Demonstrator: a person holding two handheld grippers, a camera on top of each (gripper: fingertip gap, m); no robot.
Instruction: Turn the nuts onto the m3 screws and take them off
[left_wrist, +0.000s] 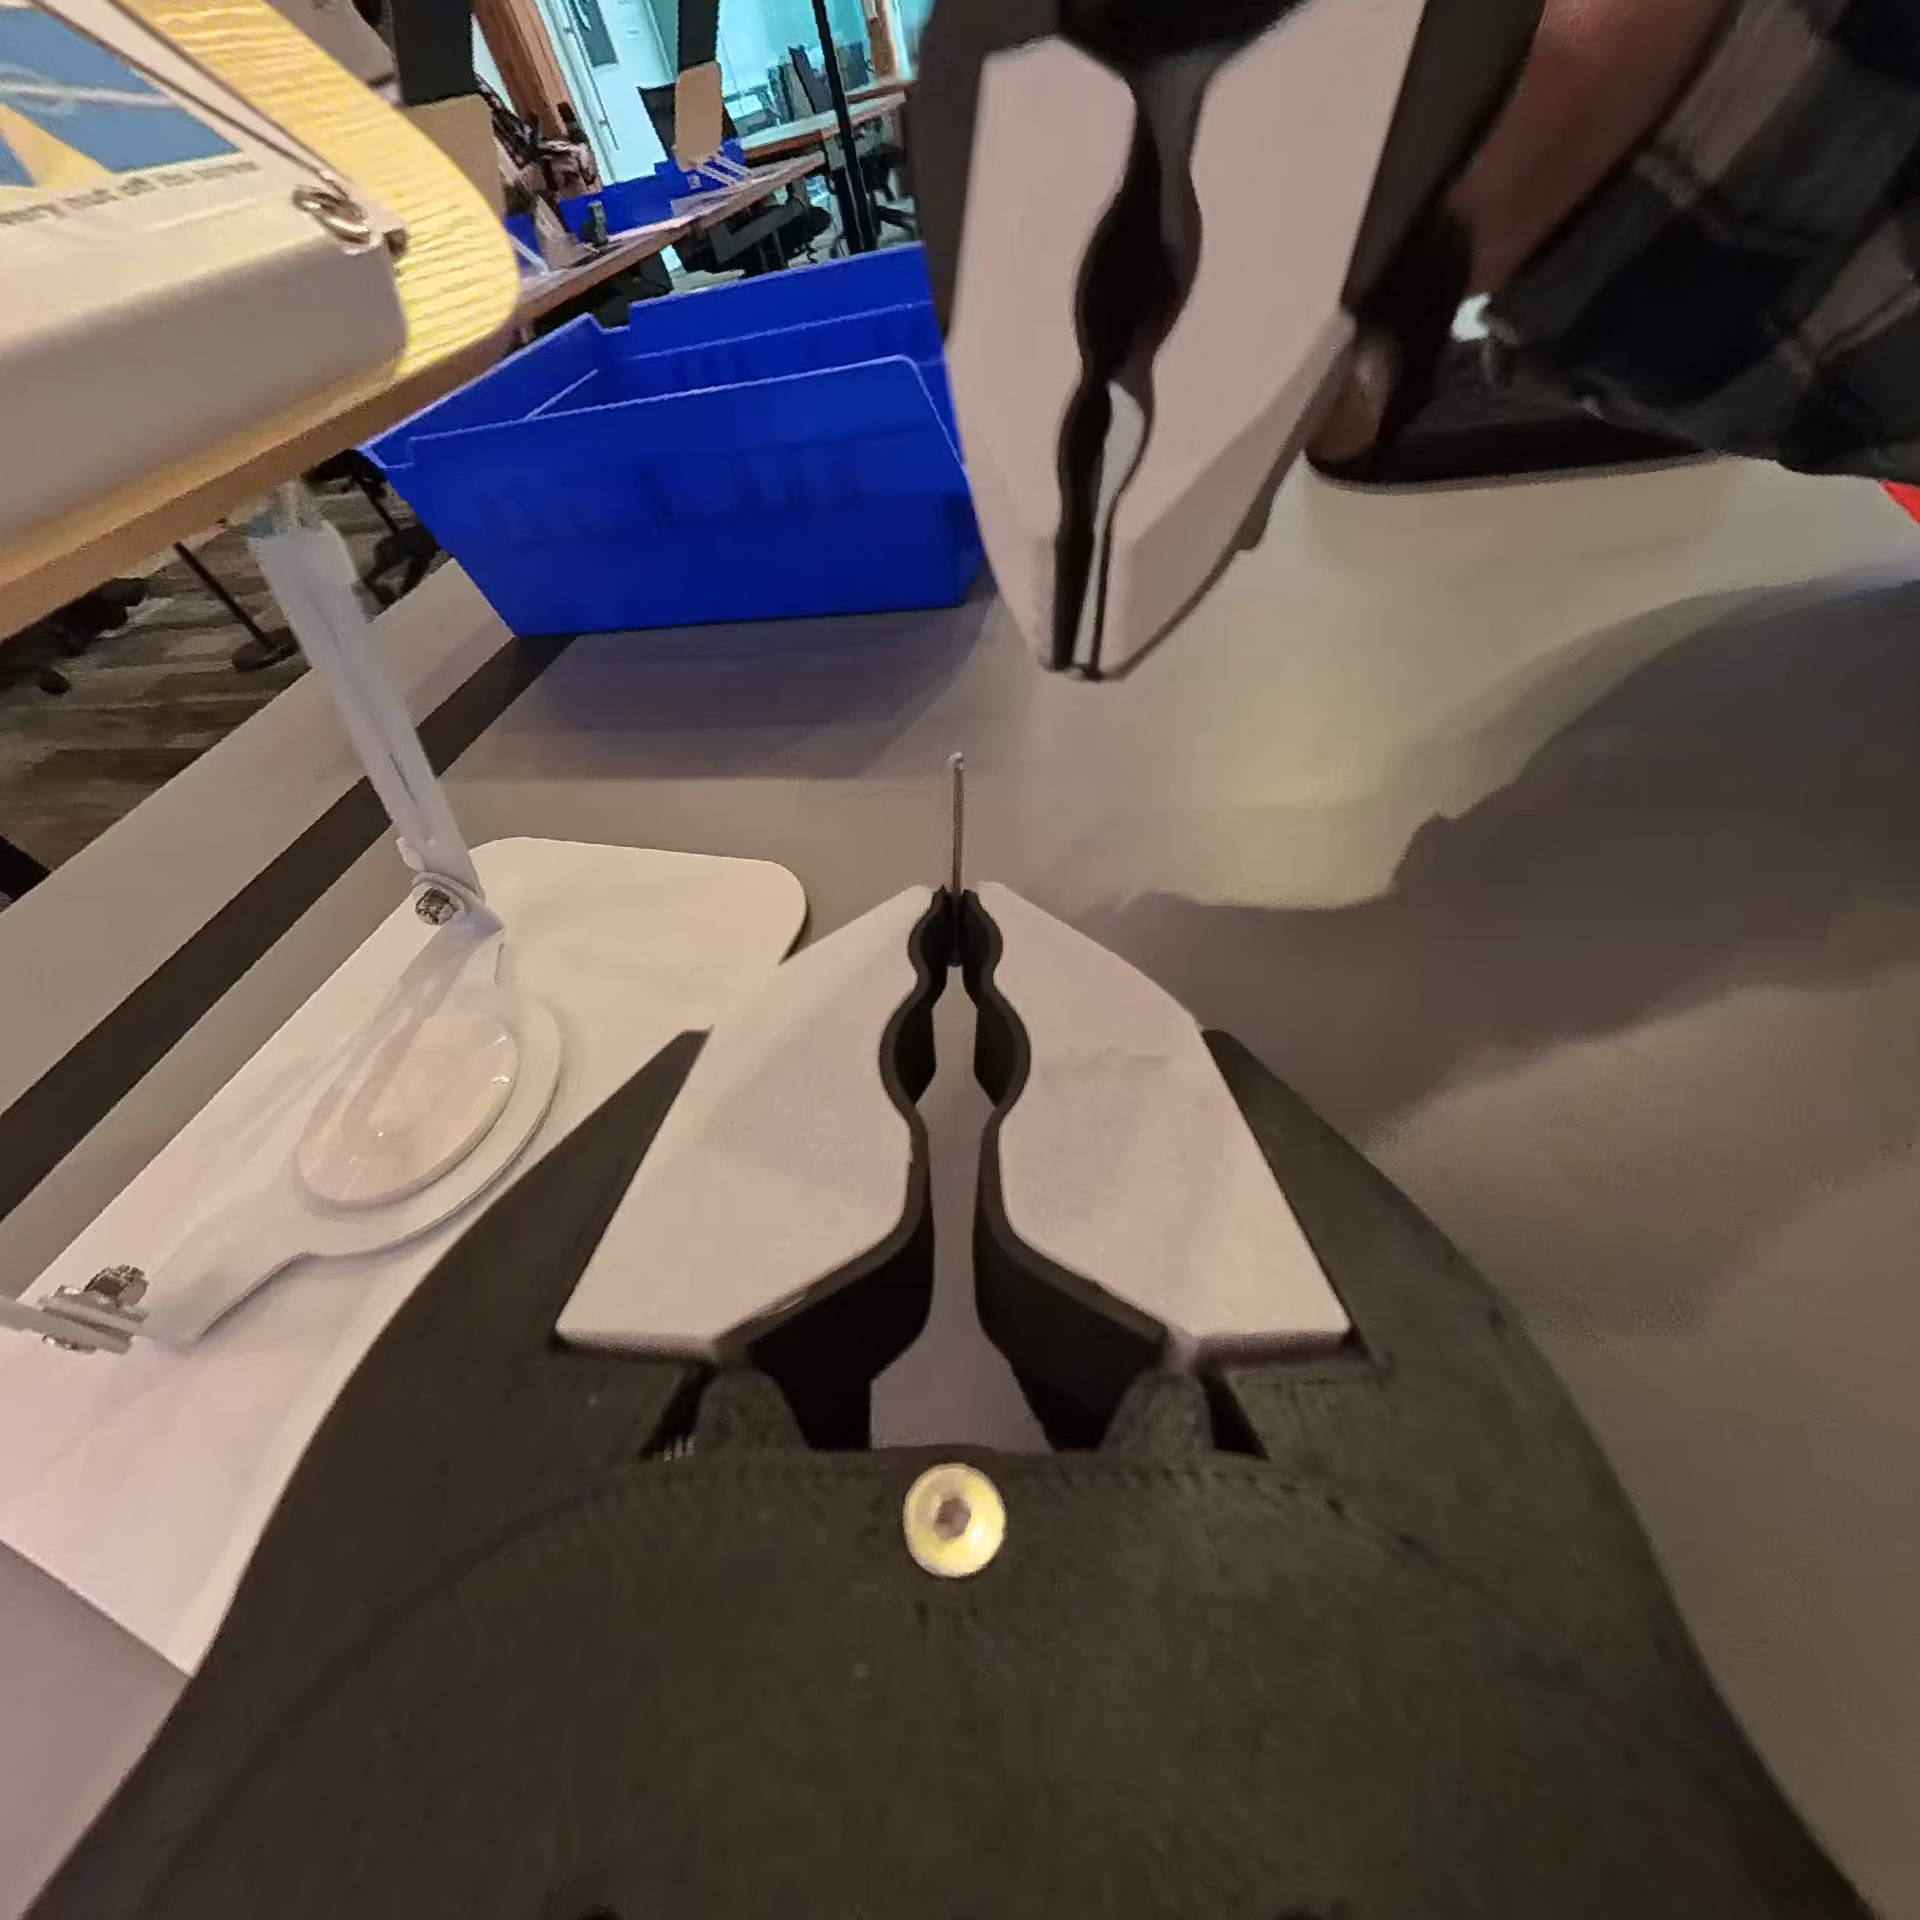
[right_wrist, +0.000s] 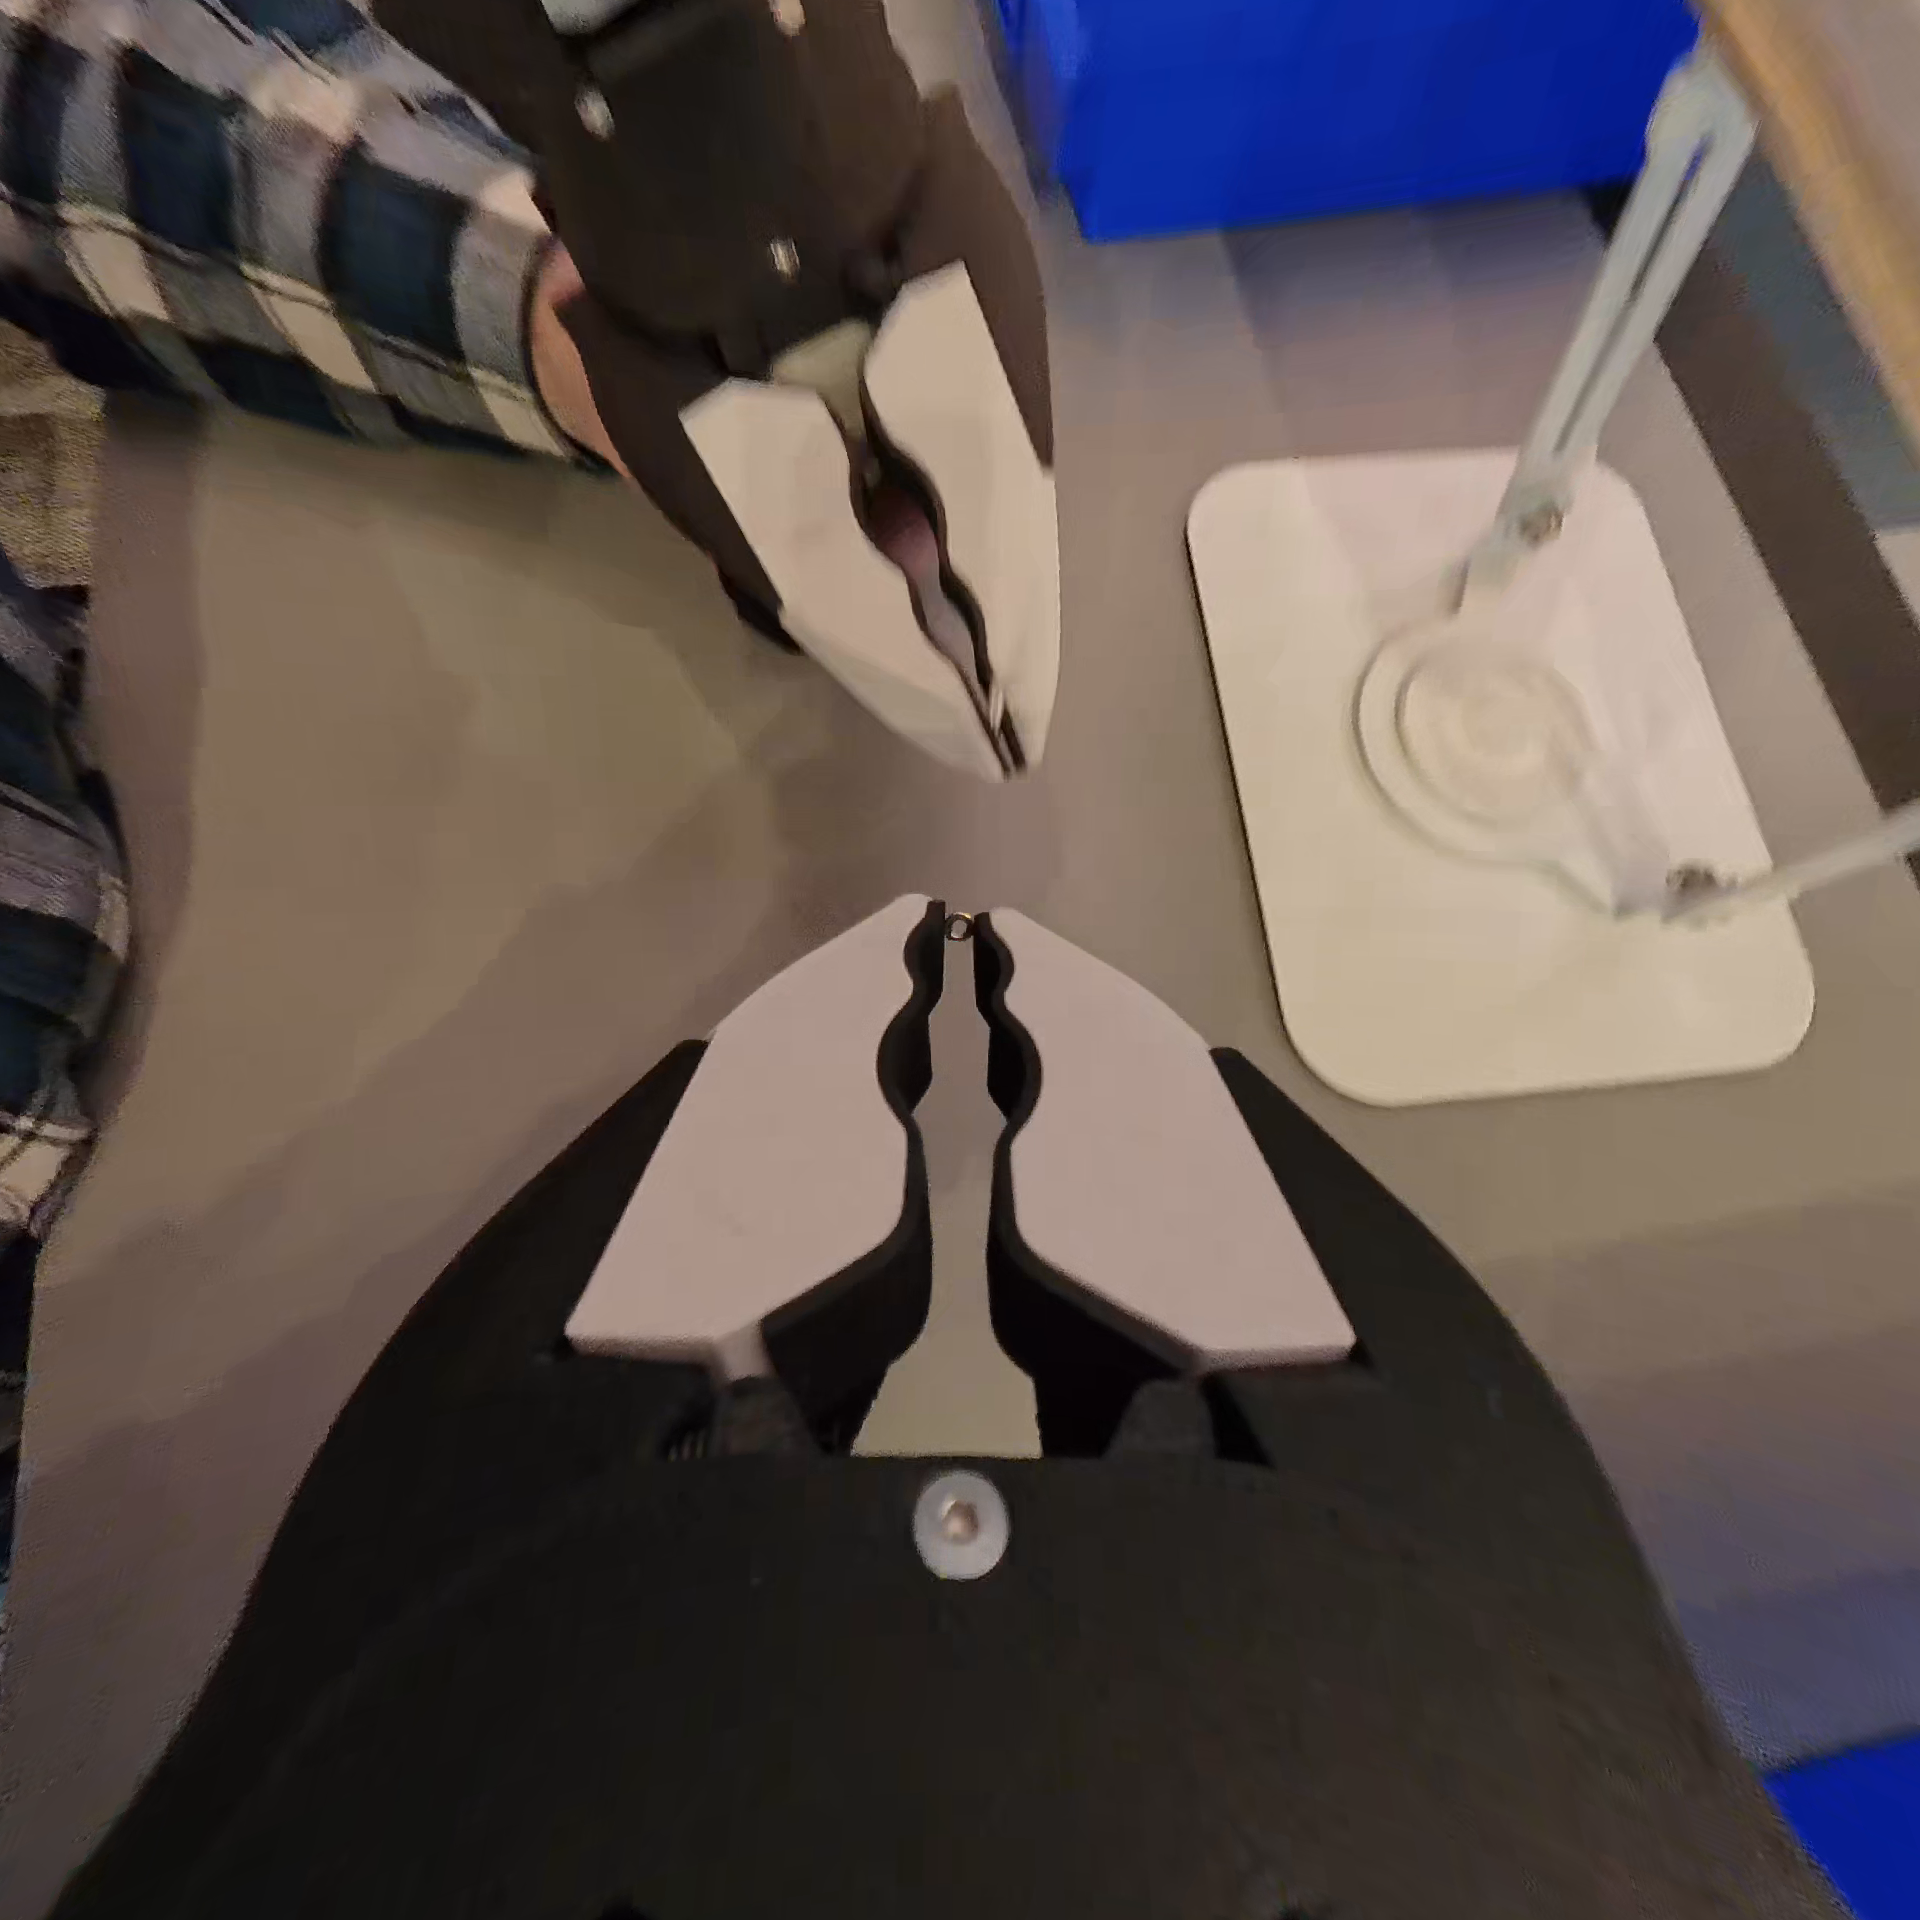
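Note:
My left gripper (left_wrist: 954, 896) is shut on a thin metal pin (left_wrist: 956, 821) that sticks straight out from its tips over the grey table (left_wrist: 1299, 883). My right gripper (right_wrist: 958, 914) is shut on a small metal ring-shaped nut (right_wrist: 958, 925), pinched at the very tips. The two grippers point at each other, tips a short way apart. The right gripper shows in the left wrist view (left_wrist: 1081, 665) above and beyond the pin. The left gripper shows blurred in the right wrist view (right_wrist: 1013, 764), held by a hand in a plaid sleeve (right_wrist: 260, 239).
A white flat base with a clear bracket and a slanted white arm (left_wrist: 582, 935) stands left of my left gripper; it also shows in the right wrist view (right_wrist: 1496, 769). A blue bin (left_wrist: 707, 488) stands behind. A wooden board with a white device (left_wrist: 208, 291) hangs over the upper left. The grippers' ends are close to 5 cm from one another.

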